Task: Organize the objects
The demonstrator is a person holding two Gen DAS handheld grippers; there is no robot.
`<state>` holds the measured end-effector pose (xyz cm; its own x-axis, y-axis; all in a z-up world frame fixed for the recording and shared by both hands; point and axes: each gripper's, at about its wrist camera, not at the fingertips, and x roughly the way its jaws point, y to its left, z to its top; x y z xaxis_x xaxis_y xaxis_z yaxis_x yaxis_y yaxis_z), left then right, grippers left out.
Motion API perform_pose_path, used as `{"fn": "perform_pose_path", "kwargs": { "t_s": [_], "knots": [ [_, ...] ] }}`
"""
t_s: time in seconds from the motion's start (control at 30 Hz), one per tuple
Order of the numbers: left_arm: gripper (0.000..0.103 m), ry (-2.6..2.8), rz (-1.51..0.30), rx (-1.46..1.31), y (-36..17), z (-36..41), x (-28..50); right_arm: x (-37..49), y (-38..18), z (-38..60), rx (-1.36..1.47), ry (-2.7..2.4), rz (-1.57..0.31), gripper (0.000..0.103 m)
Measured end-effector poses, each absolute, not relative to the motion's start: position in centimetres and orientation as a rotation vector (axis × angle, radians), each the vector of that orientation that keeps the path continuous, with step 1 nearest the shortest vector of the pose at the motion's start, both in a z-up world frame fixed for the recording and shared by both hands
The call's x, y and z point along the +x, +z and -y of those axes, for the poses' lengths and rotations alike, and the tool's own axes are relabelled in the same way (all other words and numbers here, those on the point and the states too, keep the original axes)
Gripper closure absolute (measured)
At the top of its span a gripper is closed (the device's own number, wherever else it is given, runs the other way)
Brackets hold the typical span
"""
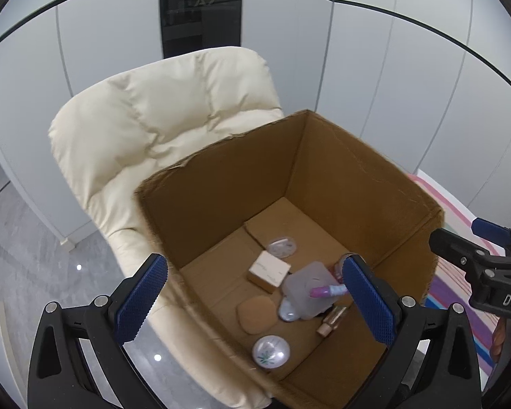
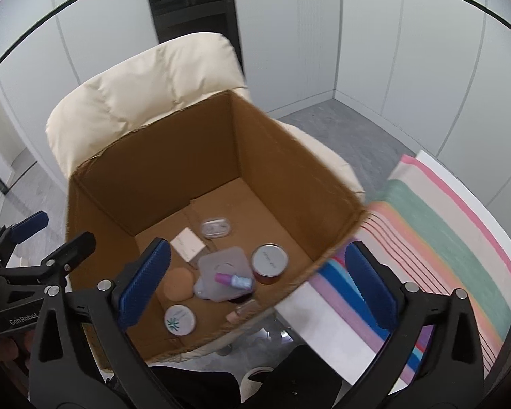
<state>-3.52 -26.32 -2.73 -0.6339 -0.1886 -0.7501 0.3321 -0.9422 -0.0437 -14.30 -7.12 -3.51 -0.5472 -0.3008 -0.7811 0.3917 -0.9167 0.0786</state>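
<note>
With both grippers, left (image 1: 255,301) & right (image 2: 255,284), spread wide and holding nothing over the box (image 2: 289,156), I judge a drop's done; pink tube (image 2: 233,279) lies inside. Next: fetch another item.

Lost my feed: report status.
Both grippers, left and right, open and empty above cardboard box. Small pink-capped bottle lies inside. No obstruction.
</note>
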Motion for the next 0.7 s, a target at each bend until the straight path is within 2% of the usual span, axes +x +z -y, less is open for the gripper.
{"fn": "perform_pose_path", "kwargs": {
  "t_s": [0.7],
  "knots": [
    [0.000,-2.709,-0.152,1.155,-0.7,15.7,-8.0,-14.7,-2.2,-6.2,1.257,-2.663,-0.026,0.000]
  ]
}}
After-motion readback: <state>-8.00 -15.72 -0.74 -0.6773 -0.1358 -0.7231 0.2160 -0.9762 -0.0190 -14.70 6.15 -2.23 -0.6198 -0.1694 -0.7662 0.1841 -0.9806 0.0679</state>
